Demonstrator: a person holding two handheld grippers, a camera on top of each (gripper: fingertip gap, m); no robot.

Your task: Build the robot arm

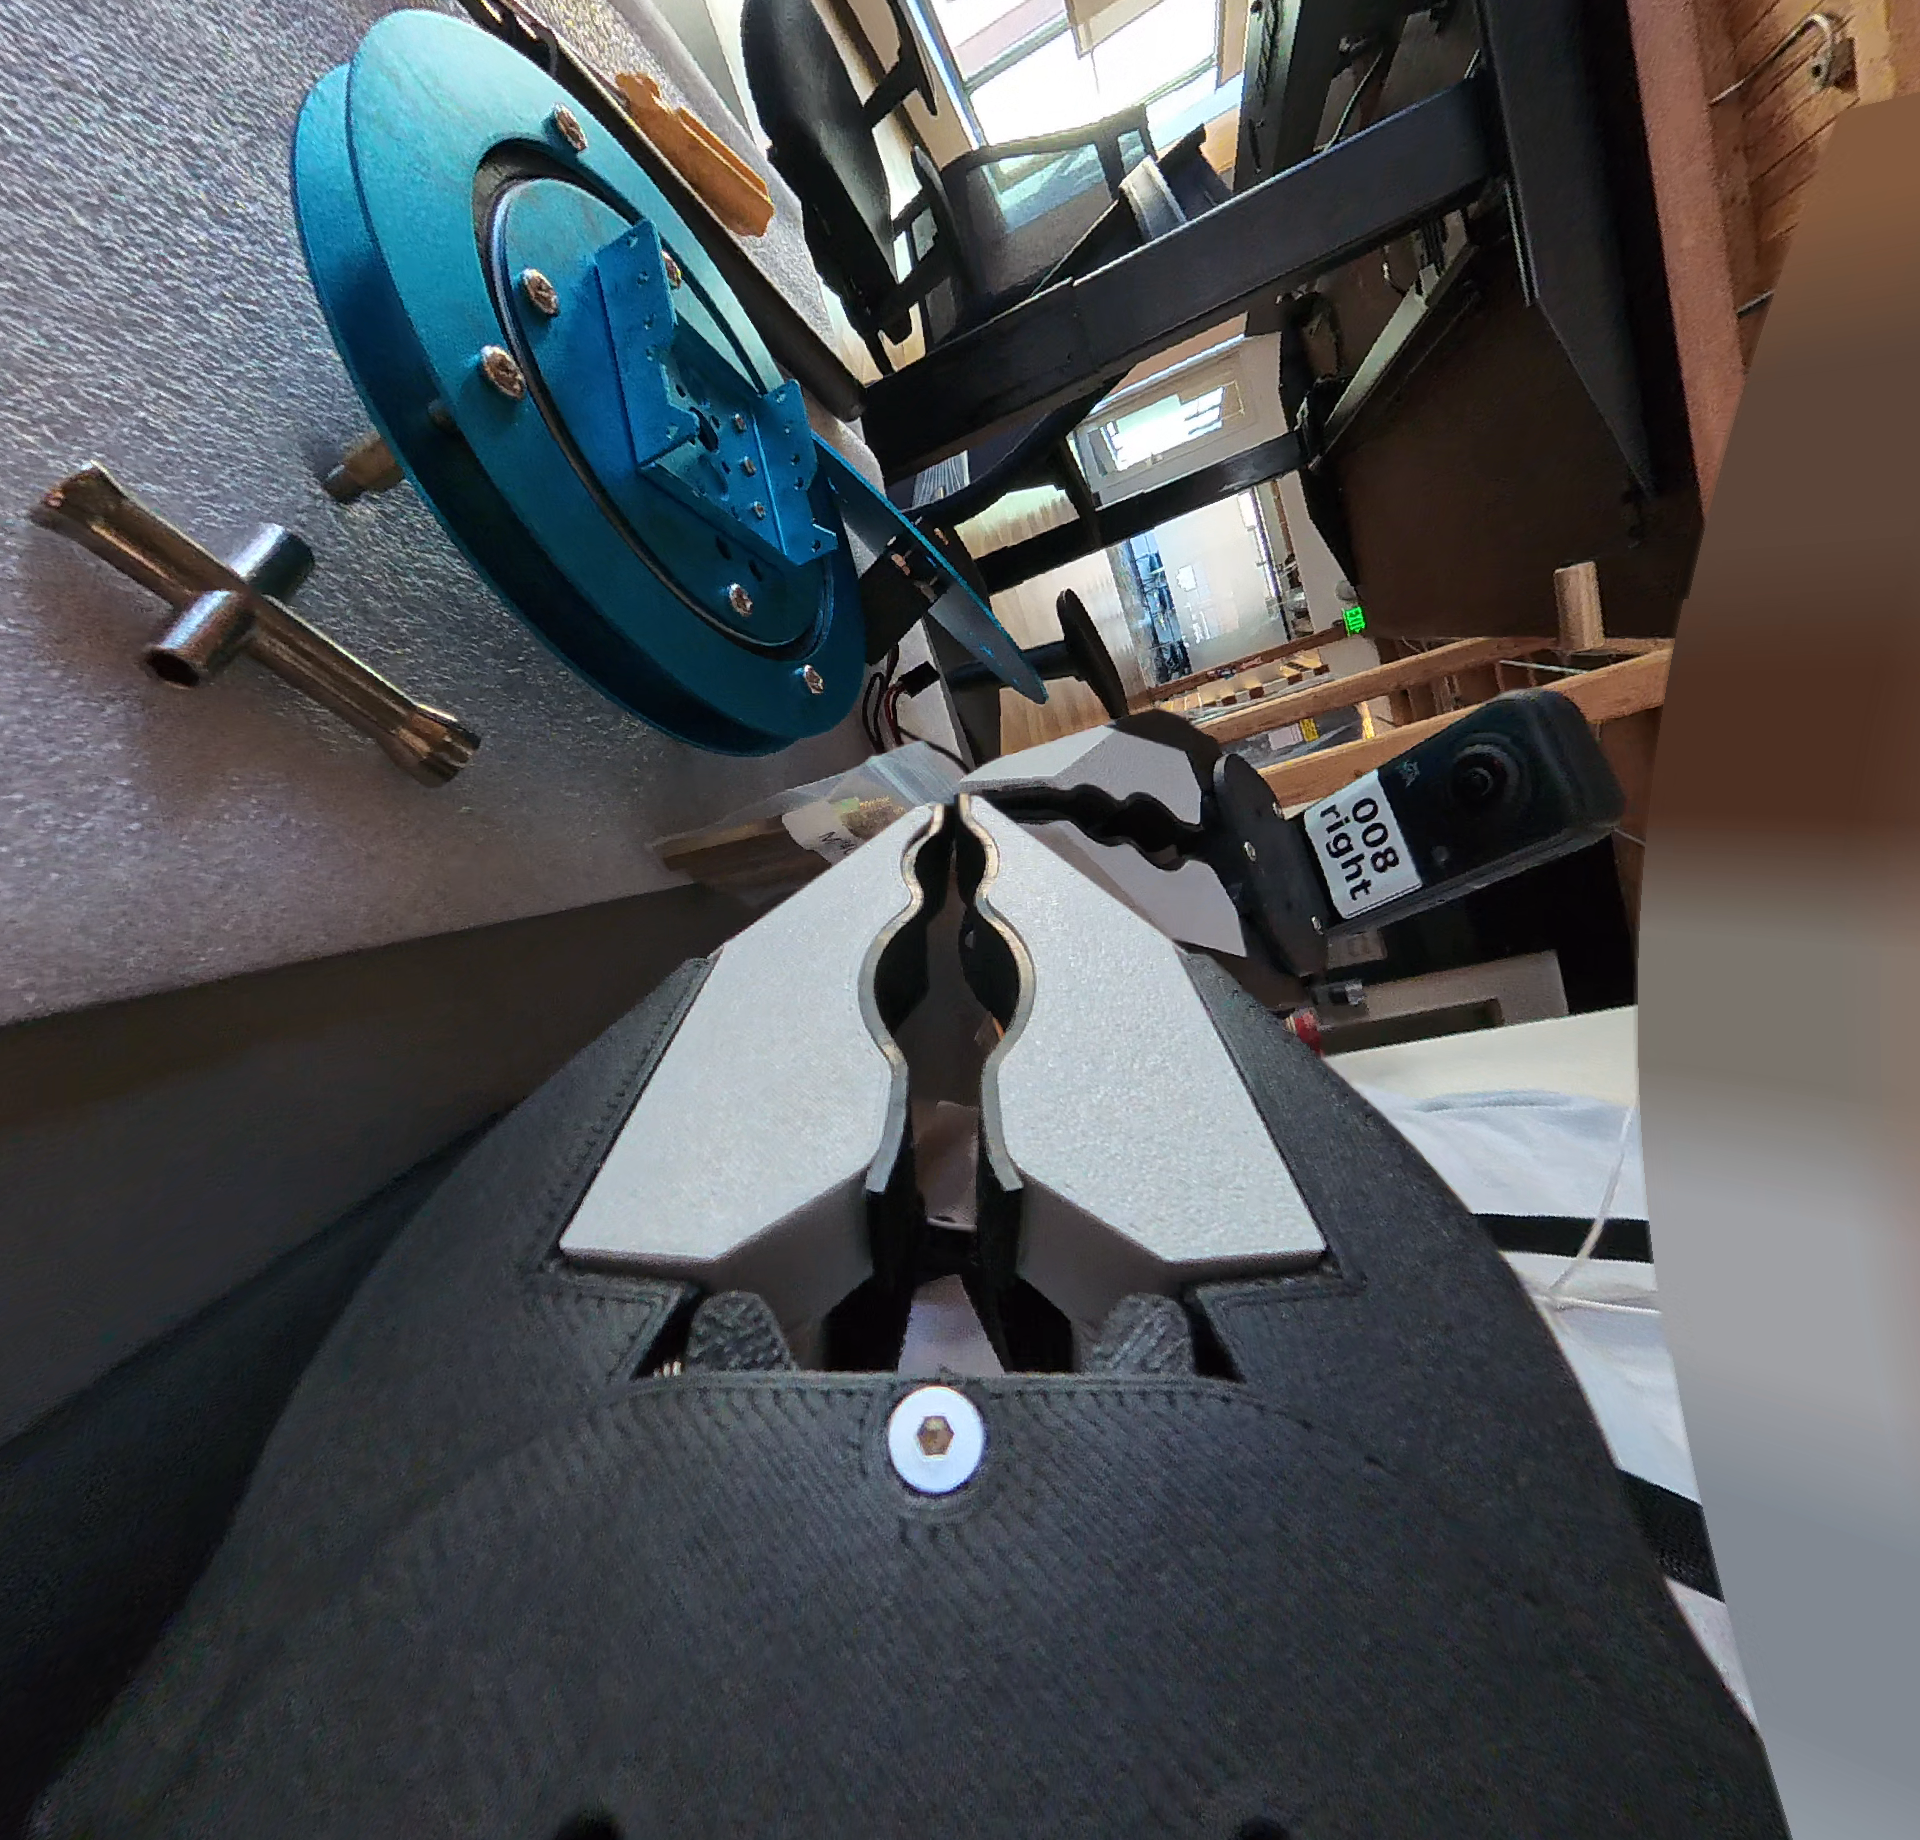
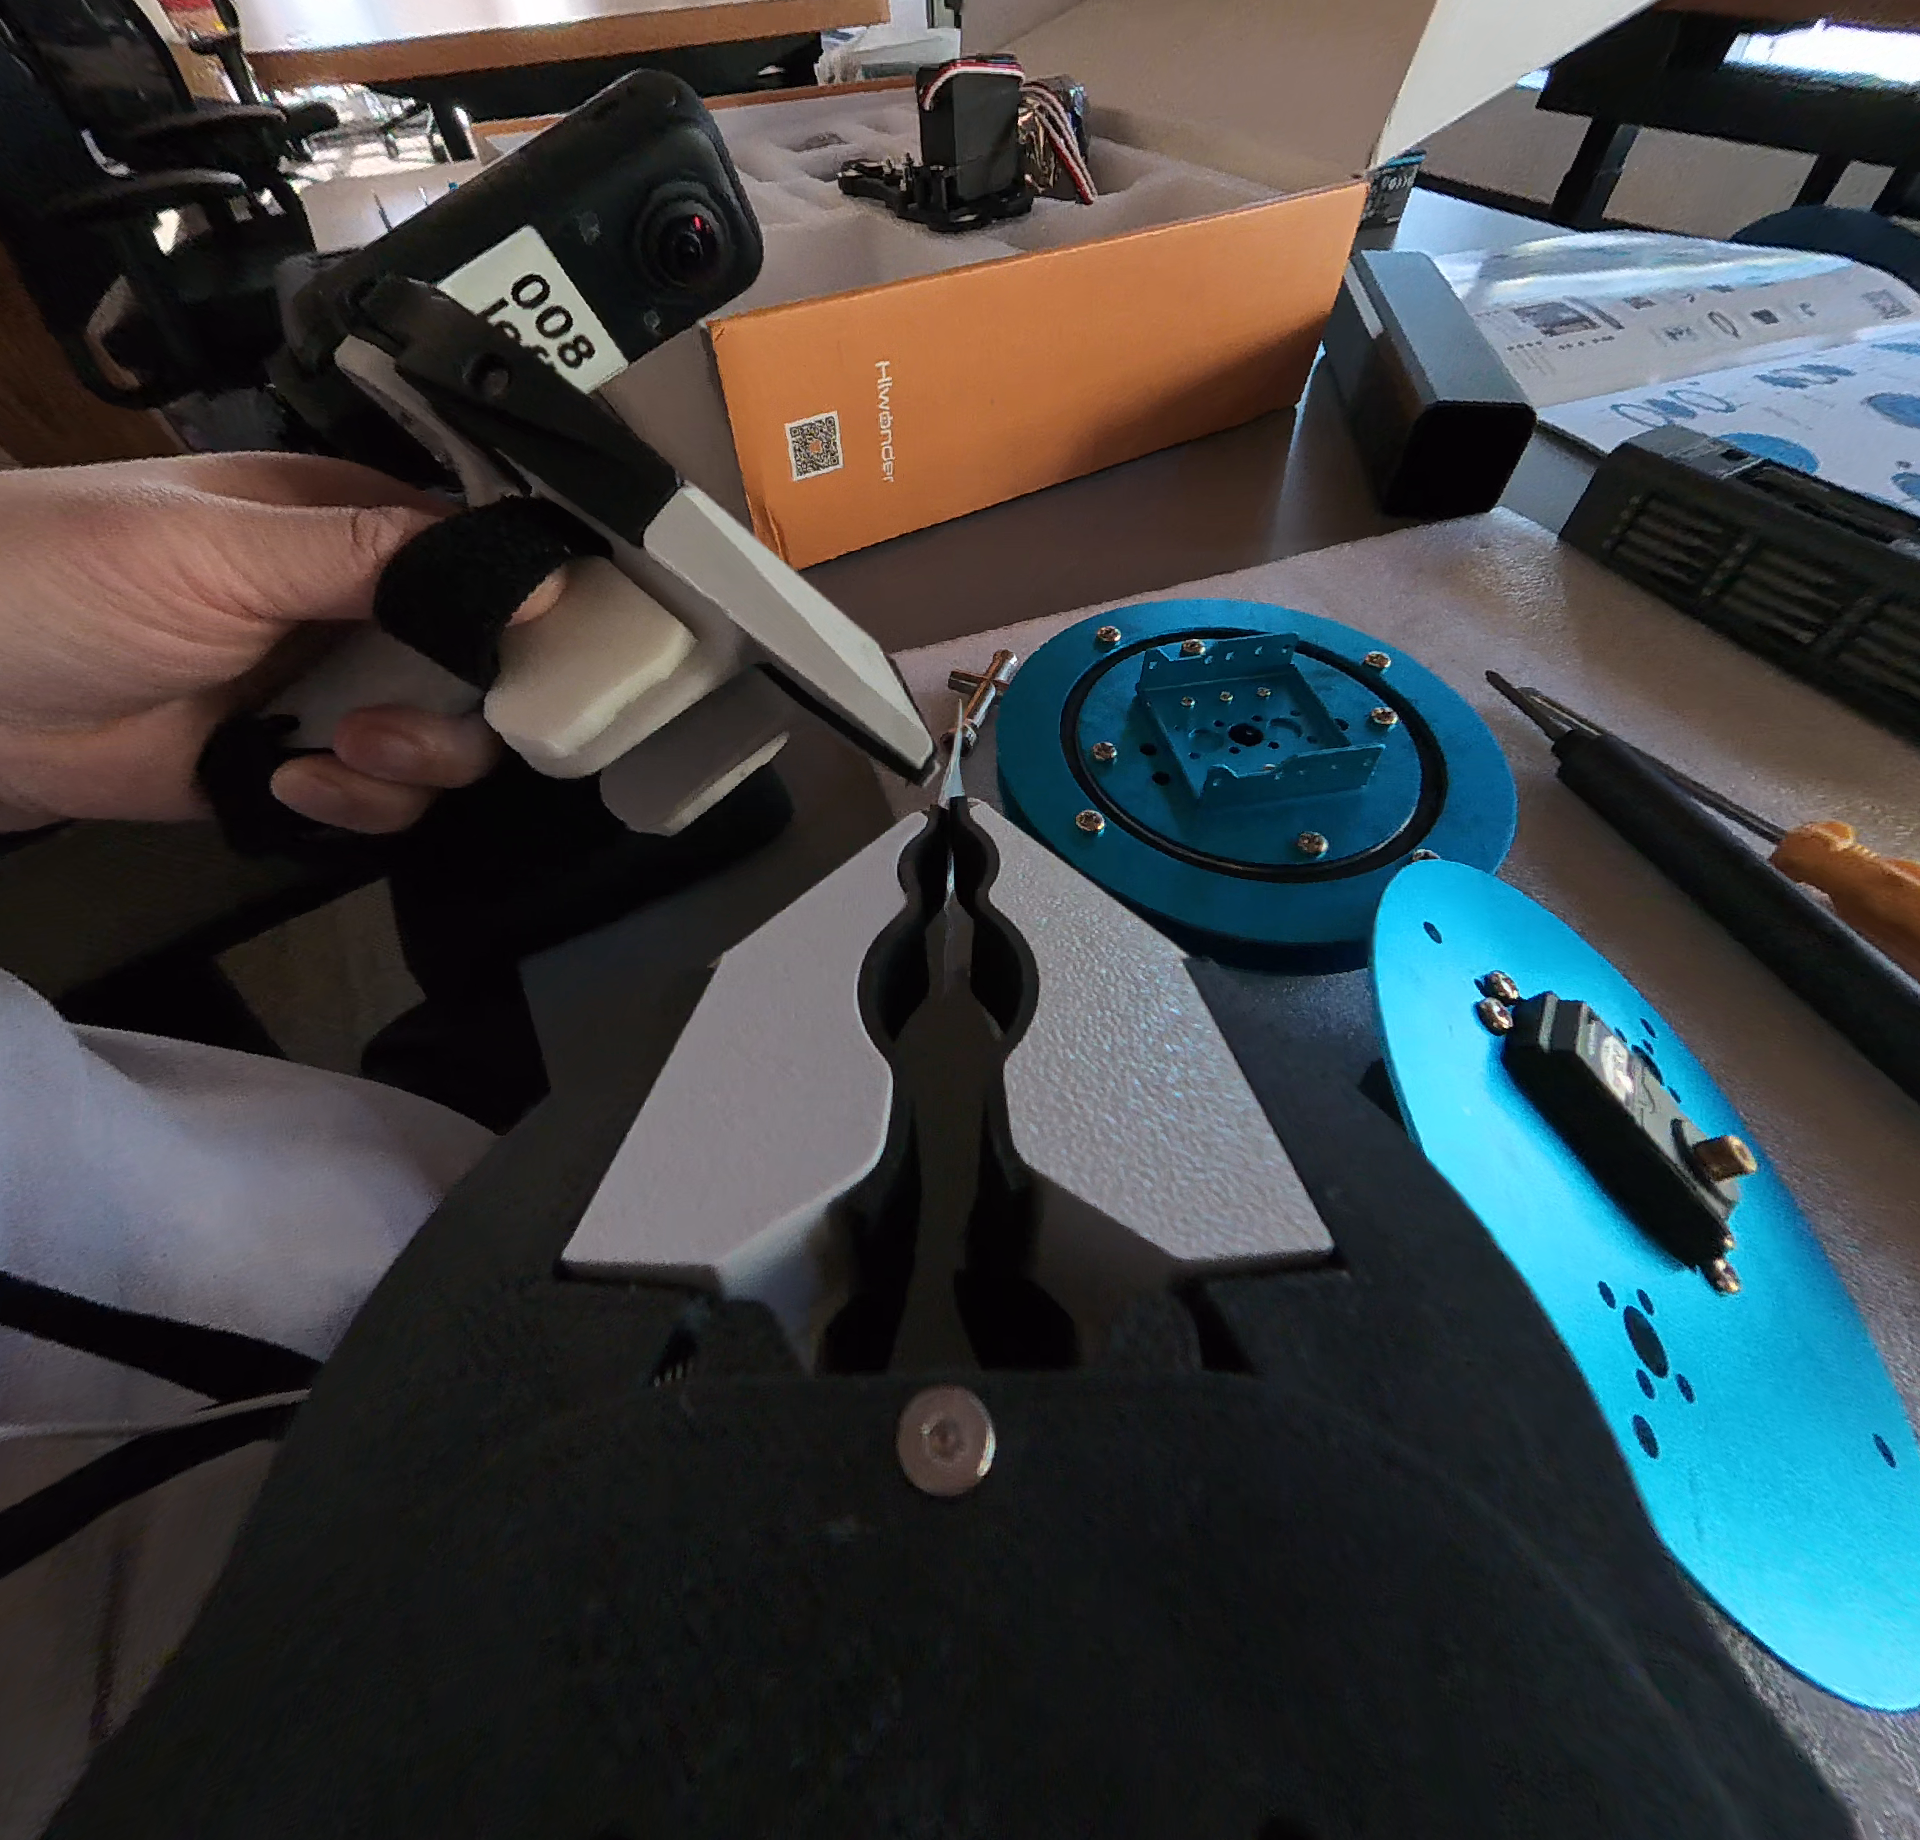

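My left gripper (image 1: 961, 803) and my right gripper (image 2: 948, 816) are both shut and meet tip to tip above the table's near edge. A small clear bag (image 1: 862, 798) is pinched between them; in the right wrist view it shows edge-on as a thin pale sliver (image 2: 953, 767). The left gripper (image 2: 920, 767), held by a hand (image 2: 156, 627), comes in from the left. The right gripper (image 1: 977, 788) comes in from the right. Just beyond the tips lie a metal cross wrench (image 2: 982, 694) and a blue round base (image 2: 1247, 762) with a blue bracket (image 2: 1257, 720) screwed on.
A blue disc (image 2: 1662, 1323) with a black servo (image 2: 1621, 1136) lies right of my right gripper. Screwdrivers (image 2: 1714, 876), a black tool case (image 2: 1756, 543), a dark grey case (image 2: 1434, 388) and an open orange box (image 2: 1039, 367) stand behind. The wrench (image 1: 249, 616) lies on pale foam. Both grippers' tips are close together, under 4 cm apart.
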